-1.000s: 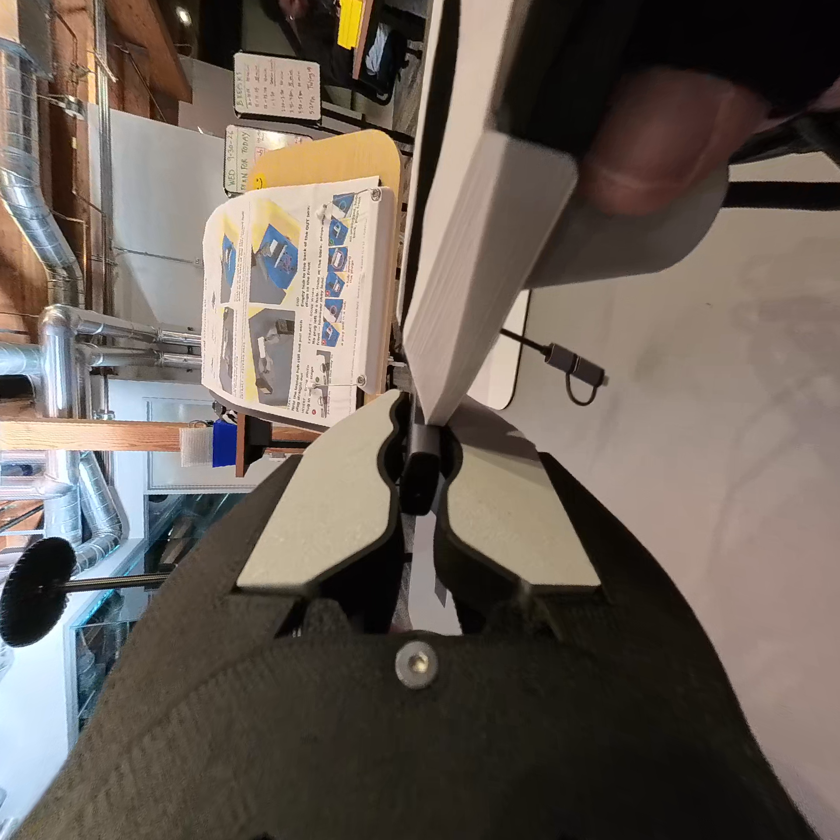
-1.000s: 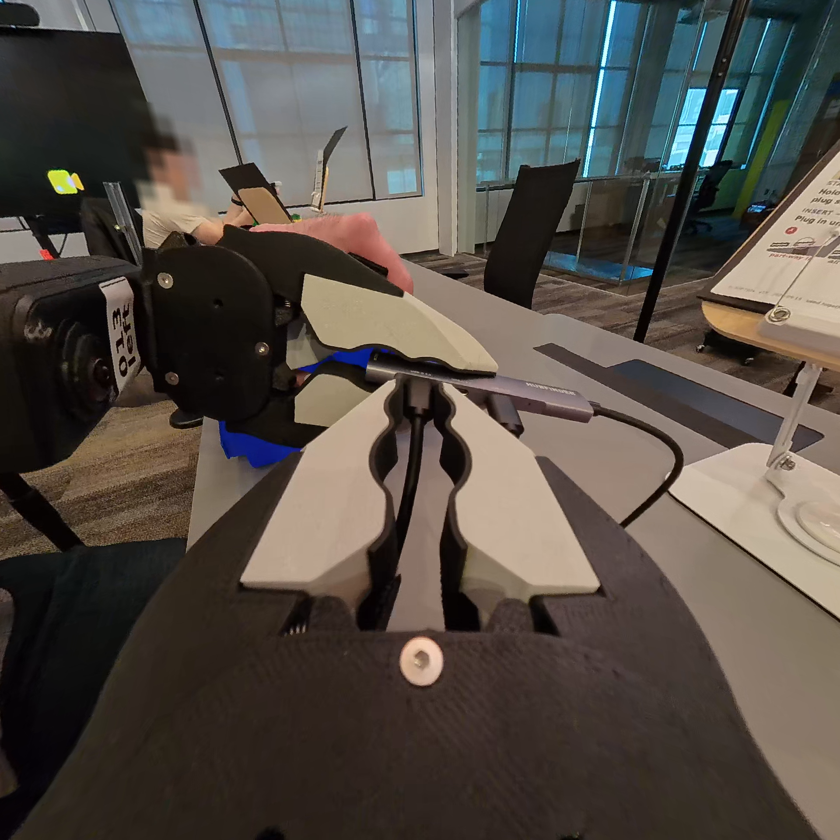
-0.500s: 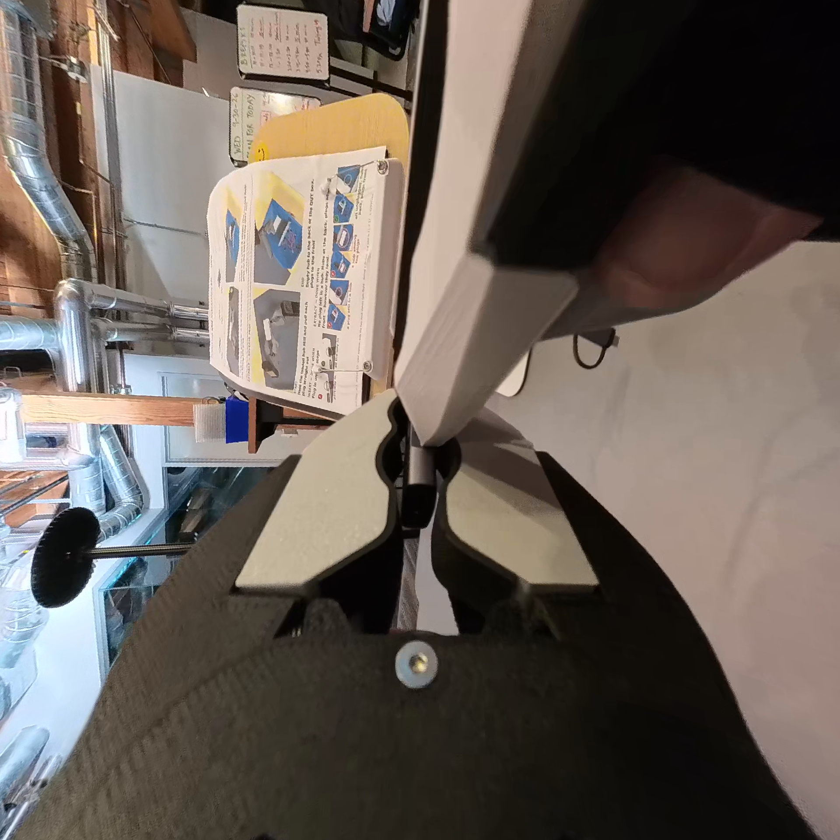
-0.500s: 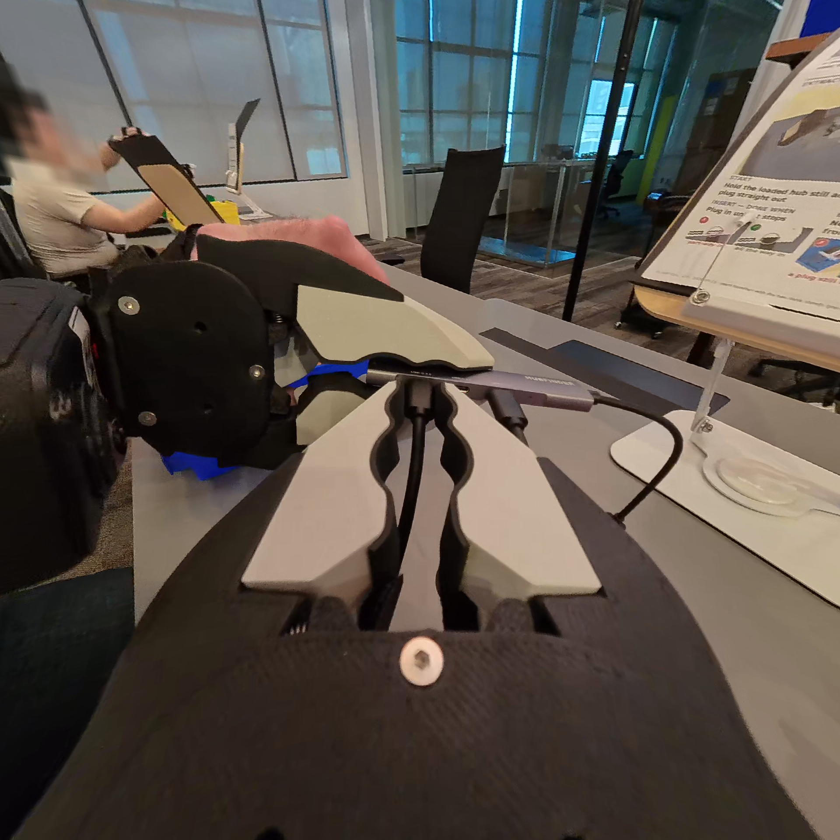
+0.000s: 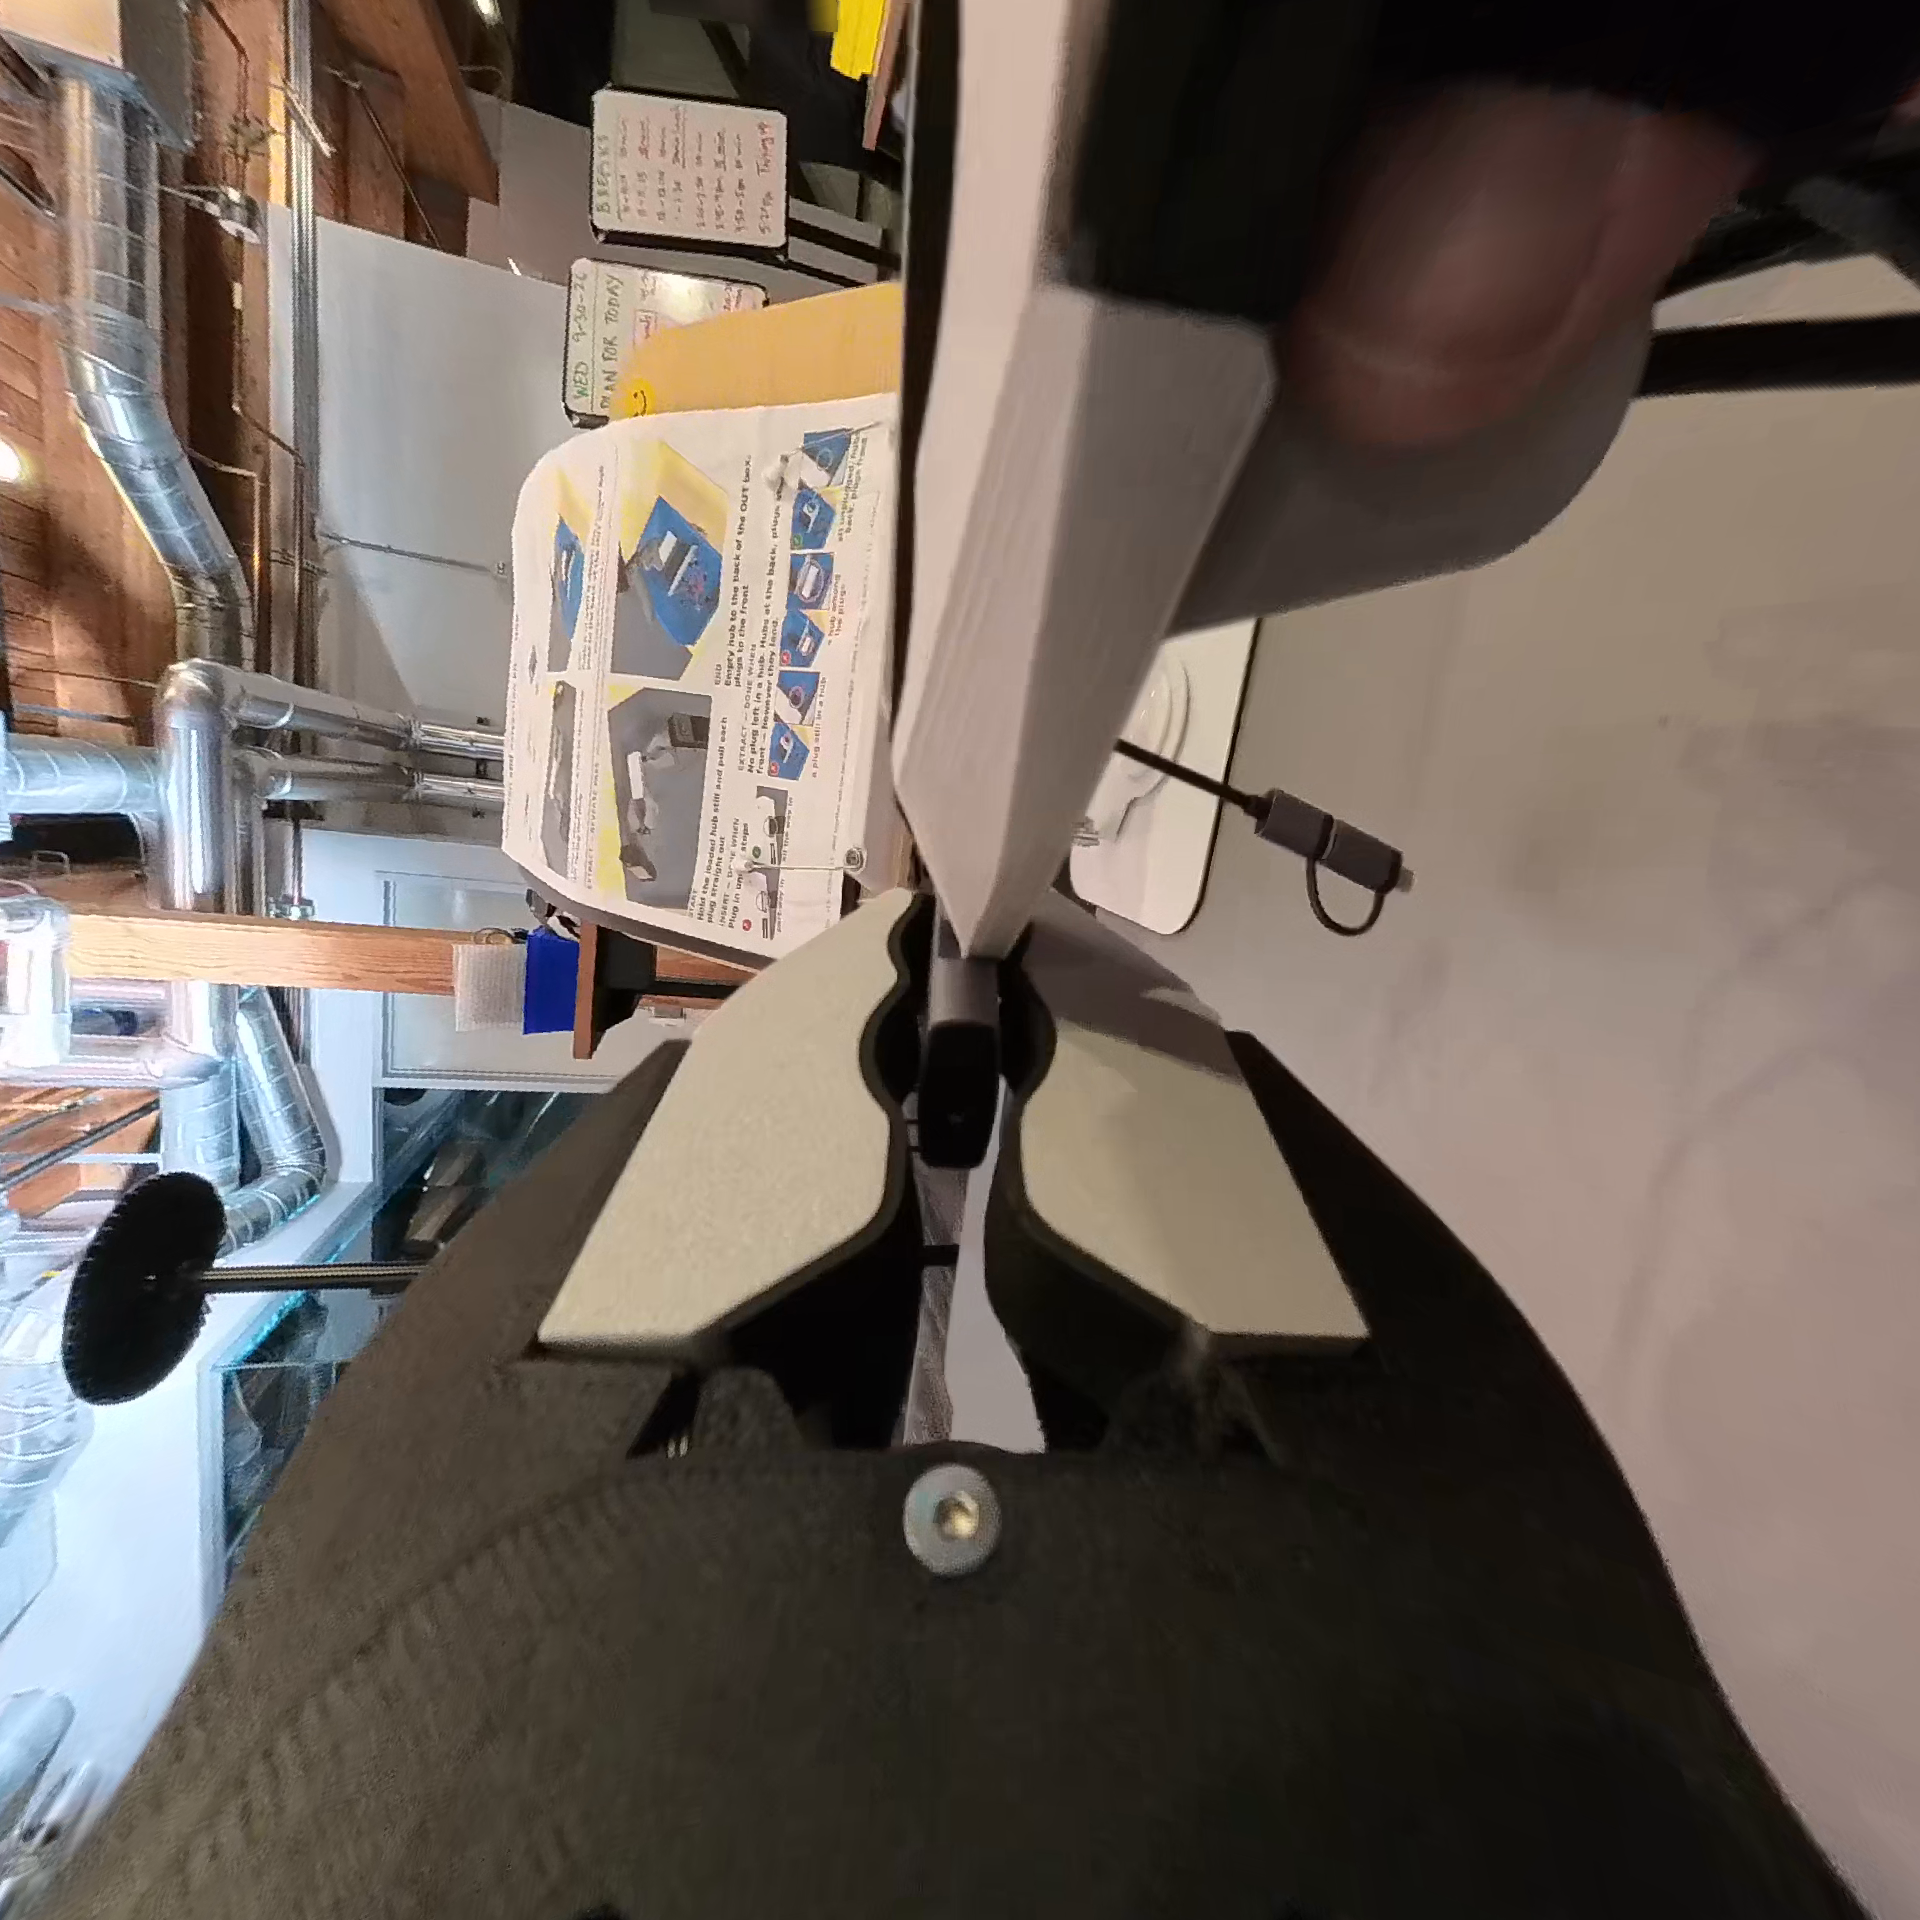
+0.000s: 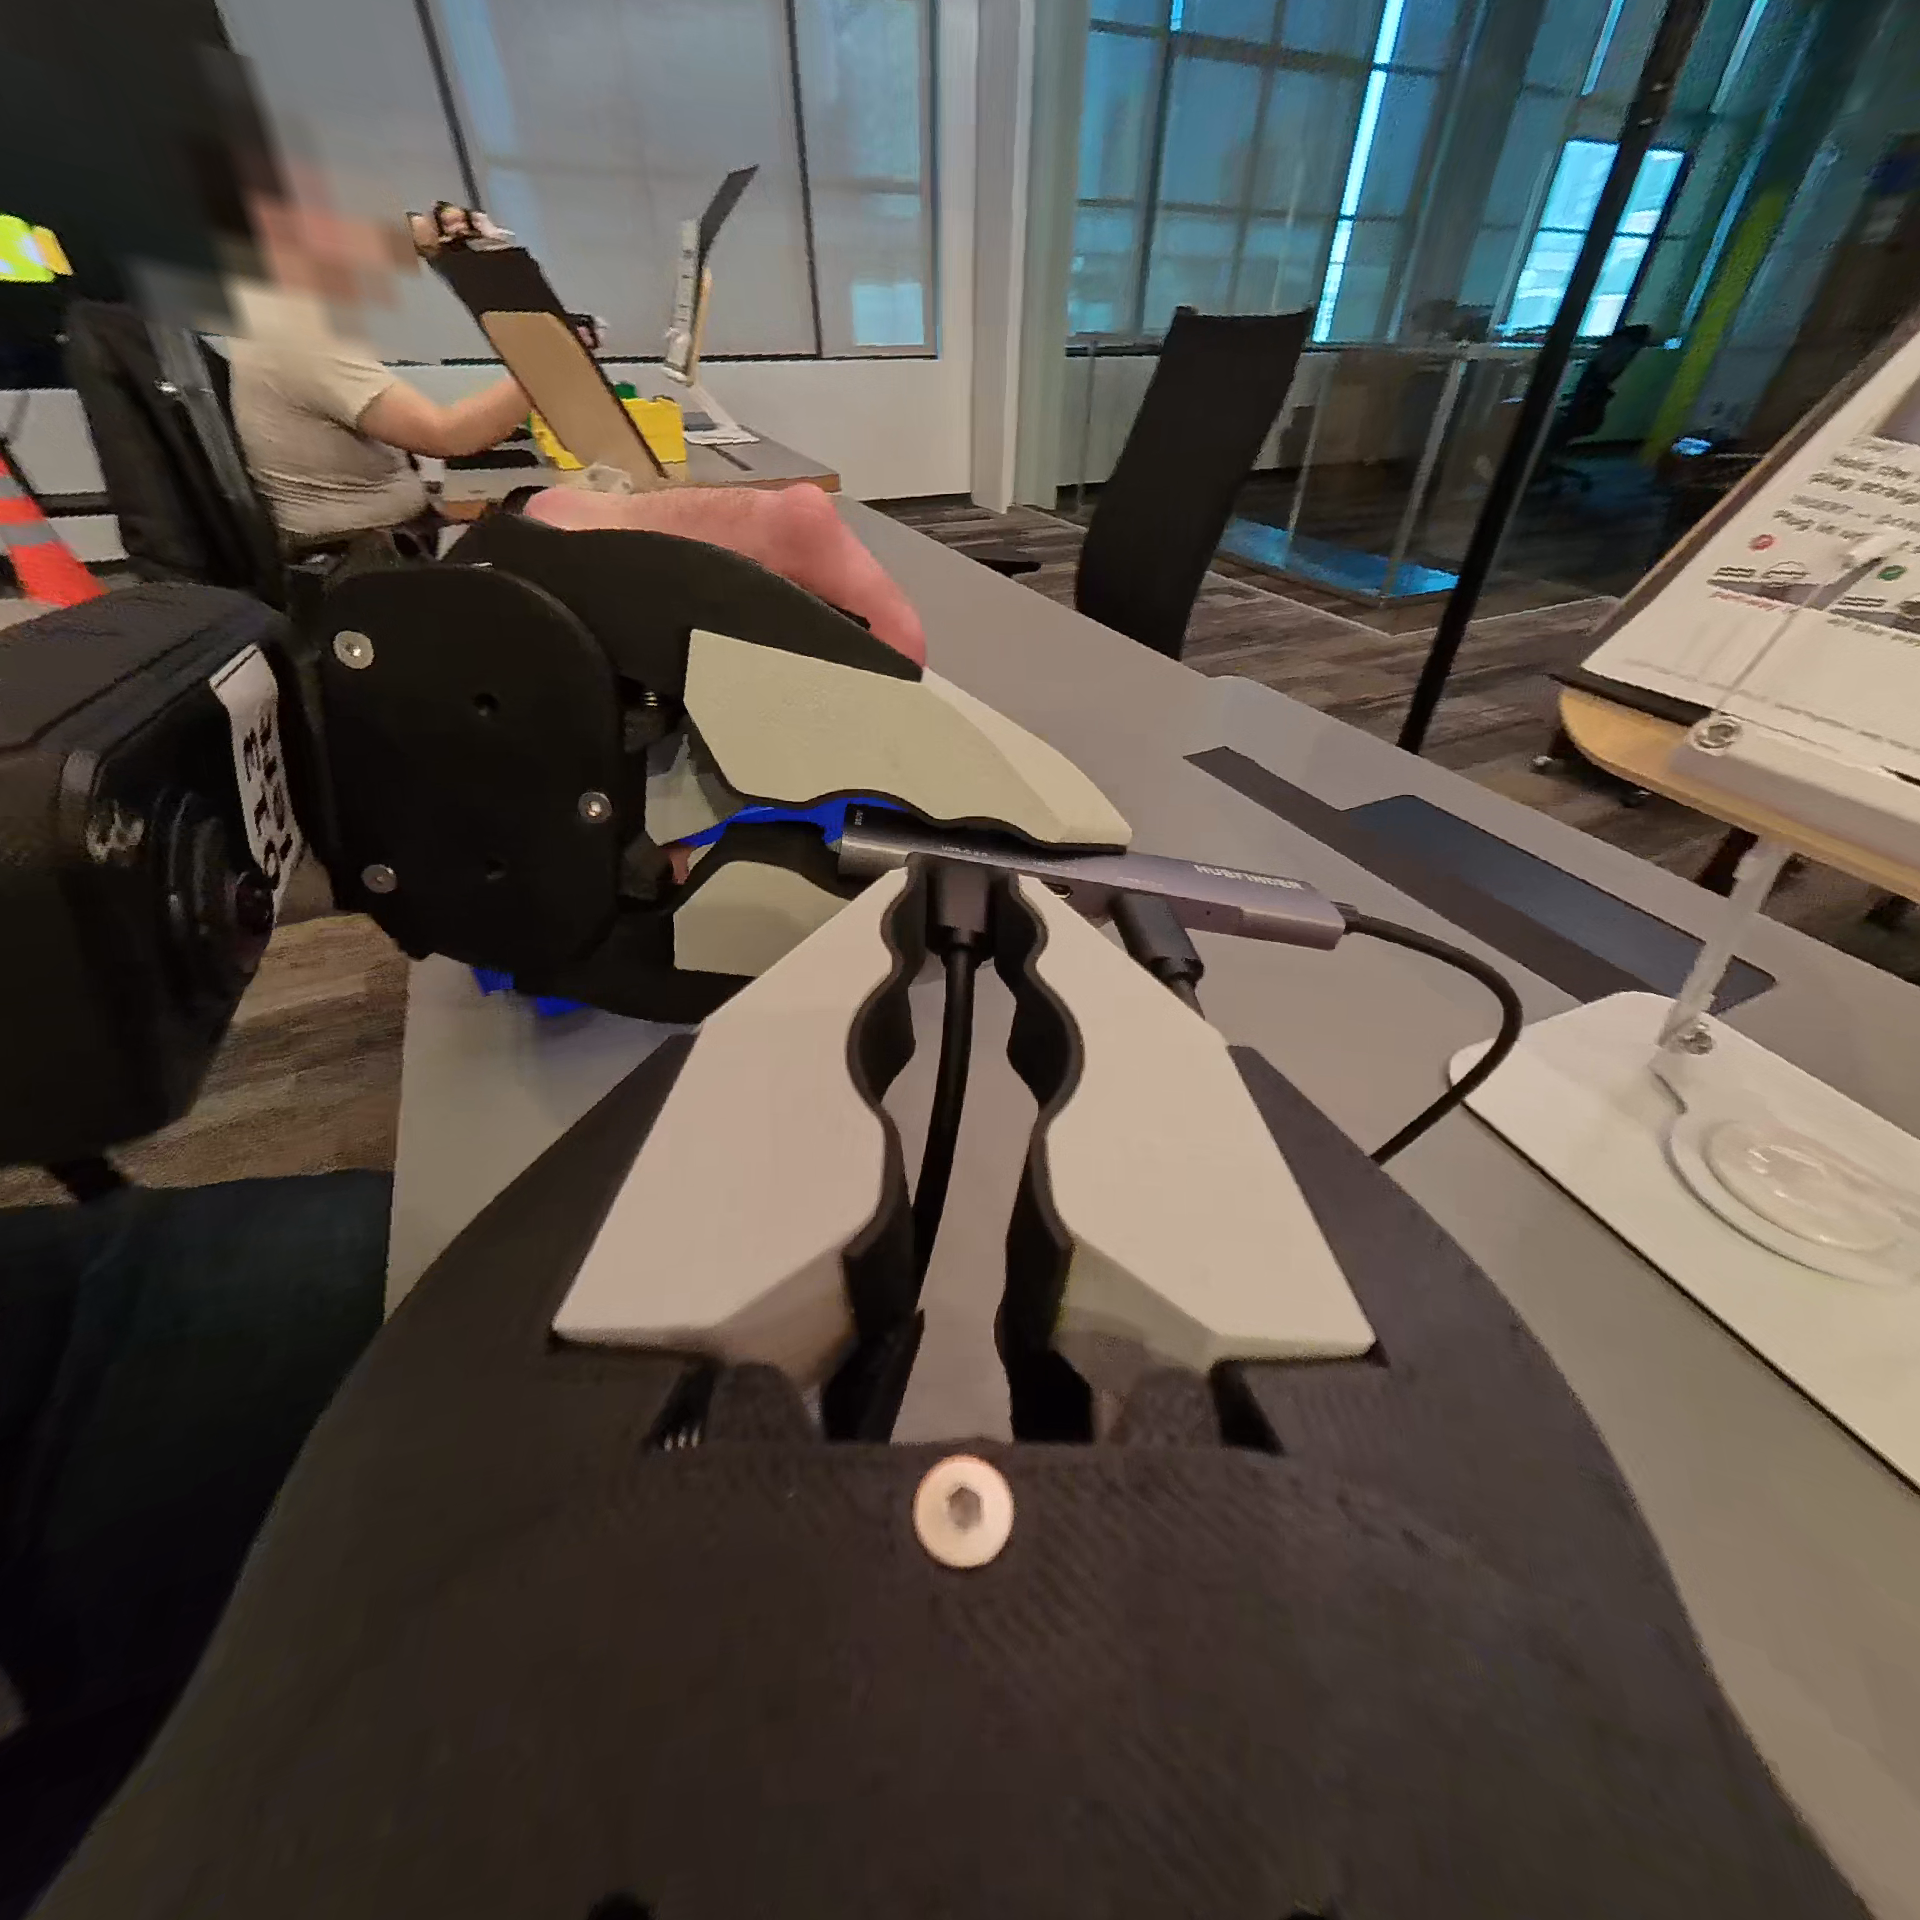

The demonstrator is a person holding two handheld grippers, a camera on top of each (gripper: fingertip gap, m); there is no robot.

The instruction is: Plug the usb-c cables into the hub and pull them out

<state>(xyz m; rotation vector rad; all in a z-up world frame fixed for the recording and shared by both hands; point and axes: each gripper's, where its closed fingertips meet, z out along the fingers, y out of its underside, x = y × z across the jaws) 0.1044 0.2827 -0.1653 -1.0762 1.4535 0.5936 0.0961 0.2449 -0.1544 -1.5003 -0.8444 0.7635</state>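
Note:
A slim grey hub (image 6: 1226,896) is held level above the grey table (image 6: 1621,1538). My left gripper (image 5: 961,935) is shut on the hub's end (image 5: 958,1060); in the right wrist view it reaches in from the left (image 6: 894,831), with a hand on top. My right gripper (image 6: 951,899) is shut on a black USB-C plug (image 6: 951,914) whose tip meets the hub's near edge. Its cable (image 6: 940,1122) runs back between my fingers. A second plug (image 6: 1153,930) sits in the hub to the right. The right gripper's finger (image 5: 1049,582) crosses the left wrist view.
The hub's own lead (image 6: 1475,1018) curves down to the table and ends in a small adapter (image 5: 1330,840). An instruction sheet on a stand (image 6: 1808,592) with a white base plate (image 6: 1621,1278) stands at the right. A black chair (image 6: 1184,468) and a seated person are behind. The grippers are tip to tip, or close to it.
Both grippers have kept their holds. The views have swung a little, and the lead's adapter shows again in the left wrist view. The plug still meets the hub's edge.

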